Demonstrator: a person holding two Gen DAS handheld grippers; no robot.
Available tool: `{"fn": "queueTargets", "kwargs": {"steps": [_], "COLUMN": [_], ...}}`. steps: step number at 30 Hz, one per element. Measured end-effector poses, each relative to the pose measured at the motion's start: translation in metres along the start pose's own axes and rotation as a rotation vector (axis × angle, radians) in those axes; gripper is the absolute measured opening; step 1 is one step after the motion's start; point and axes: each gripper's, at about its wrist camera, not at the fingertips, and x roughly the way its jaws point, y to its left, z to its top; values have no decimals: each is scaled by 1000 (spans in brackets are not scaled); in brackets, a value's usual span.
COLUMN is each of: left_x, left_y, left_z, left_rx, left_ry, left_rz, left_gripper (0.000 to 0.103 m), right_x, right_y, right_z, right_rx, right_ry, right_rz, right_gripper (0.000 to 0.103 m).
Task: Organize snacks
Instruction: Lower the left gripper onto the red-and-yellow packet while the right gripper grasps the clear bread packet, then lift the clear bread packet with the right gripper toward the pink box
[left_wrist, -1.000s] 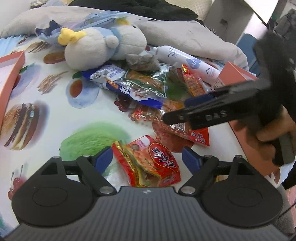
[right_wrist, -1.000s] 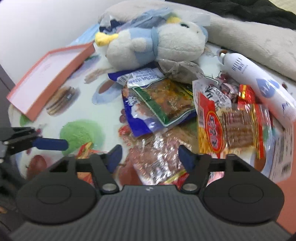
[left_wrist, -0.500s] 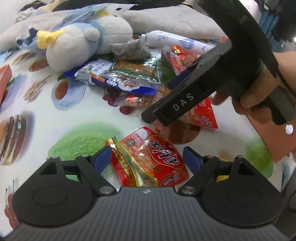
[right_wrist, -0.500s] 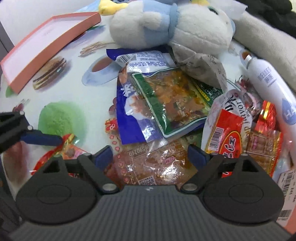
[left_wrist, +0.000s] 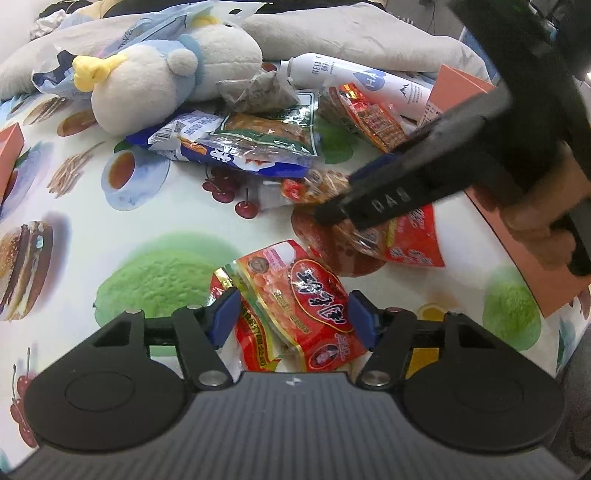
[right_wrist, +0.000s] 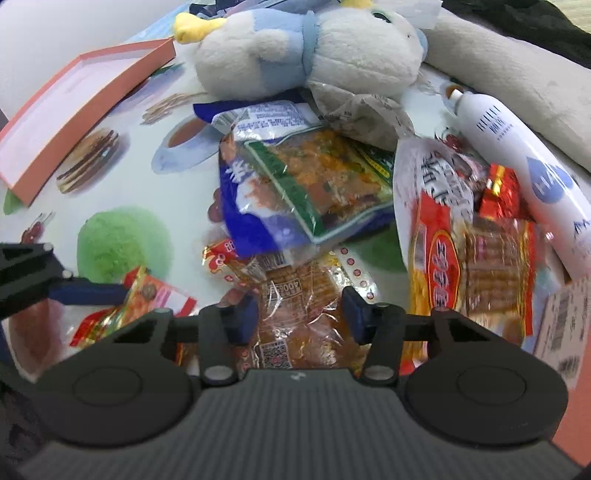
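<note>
I count about six snack packets (right_wrist: 306, 192) on the tablecloth (left_wrist: 177, 206), one plush toy (right_wrist: 306, 48), one white bottle (right_wrist: 517, 155), one crumpled wrapper (left_wrist: 258, 92) and two orange box pieces (right_wrist: 74, 110), one at either edge.
</note>
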Motion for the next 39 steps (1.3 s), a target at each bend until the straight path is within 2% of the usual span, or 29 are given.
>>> {"fn": "queueTargets", "kwargs": {"steps": [2,4,8,12,17,24,26,29,31,33,34,39], "left_x": [-3,-7,-16,-26,-34,-37,-39,-45,-48,-52,-54,-58], "left_y": [-2,-4,8,13,13,19,19,17,14,9,7,-17], "left_z": [-2,-6,-16,-27,-40,-46,-46,-46,-45,-43,-41,-30], "left_rx": [-9,-11,-107,-158,-196,-269,-286,-280,-263,-237,-221,-103], "left_ry": [2,-1,-3,1,-7,-26,-27,-27,-24,-30,-35,-53], "left_rz": [-8,2,-25,-35,-49,-89,-97,-85,-71,-58,-54,-42], "left_gripper": [66,42,22,17,17,17,18,20,29,41,44,73], "right_x": [-6,-14,-35,-52,-54,-34,-32,-42,-51,-59,-64,-82], "right_y": [3,7,9,7,-8,-26,-27,-25,-25,-30,-29,-30], "right_z": [-7,-16,-38,-60,-91,-123,-126,-119,-115,-111,-108,-107], "right_rx": [20,43,125,243,531,929,979,944,918,894,870,786], "right_ry": [-3,-12,-39,-61,-80,-138,-141,-170,-186,-179,-178,-181], "right_rz": [-7,-6,6,39,221,566,591,581,566,522,490,375], "right_gripper": [47,47,47,47,46,46,46,46,46,46,46,46]}}
